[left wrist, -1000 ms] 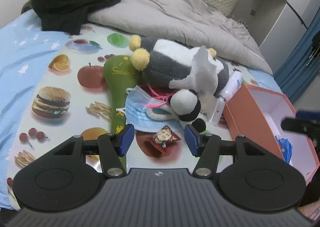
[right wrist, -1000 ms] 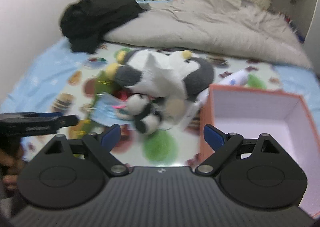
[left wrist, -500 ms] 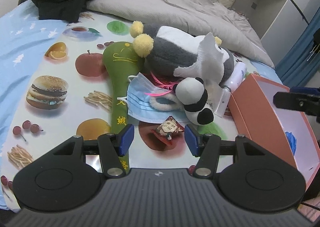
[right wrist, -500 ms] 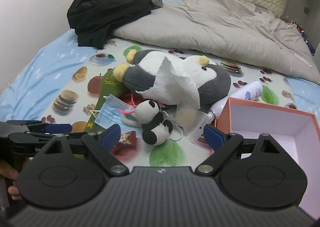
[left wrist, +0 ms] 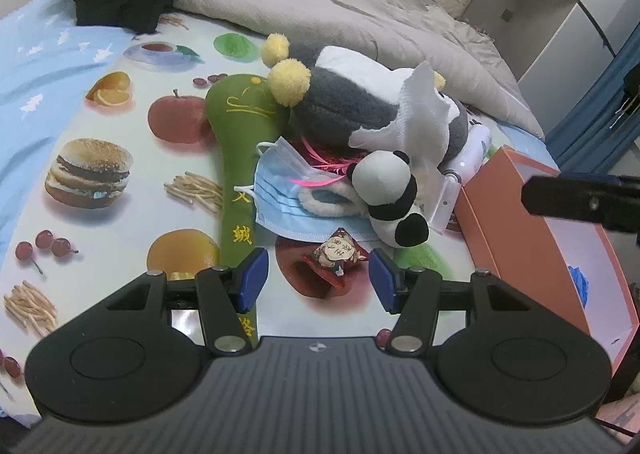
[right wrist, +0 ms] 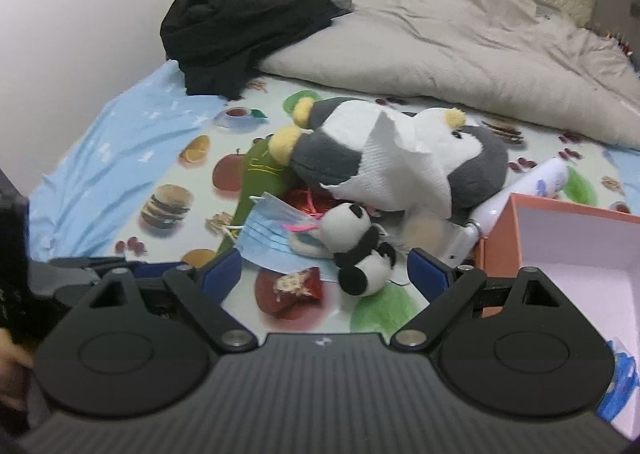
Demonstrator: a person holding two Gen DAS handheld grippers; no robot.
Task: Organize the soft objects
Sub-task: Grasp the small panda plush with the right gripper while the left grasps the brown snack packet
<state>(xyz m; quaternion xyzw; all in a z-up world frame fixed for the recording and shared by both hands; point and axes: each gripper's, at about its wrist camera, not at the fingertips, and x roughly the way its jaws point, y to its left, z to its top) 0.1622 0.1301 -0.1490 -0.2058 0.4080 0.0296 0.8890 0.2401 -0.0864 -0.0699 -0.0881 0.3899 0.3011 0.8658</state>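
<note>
On the bed's fruit-and-burger printed sheet [left wrist: 100, 126], the pile is still lying unsorted: from the left, a long green plush cushion [left wrist: 236, 142], a blue pleated face mask [left wrist: 280, 194], a small red snack packet [left wrist: 338, 254], a little black-and-white panda plush [left wrist: 390, 194] and a big grey-and-white penguin plush [left wrist: 348, 110] draped with white tissue [left wrist: 416, 114]. The left gripper [left wrist: 318, 280] is hovering with fingers released over the packet; the right gripper [right wrist: 324, 270] is spreading wide, empty, before the panda. The orange cardboard box [left wrist: 500, 214] is holding only something blue, so most sorting seems left. Only the right view is showing the black clothing heap [right wrist: 244, 26] whole.
</note>
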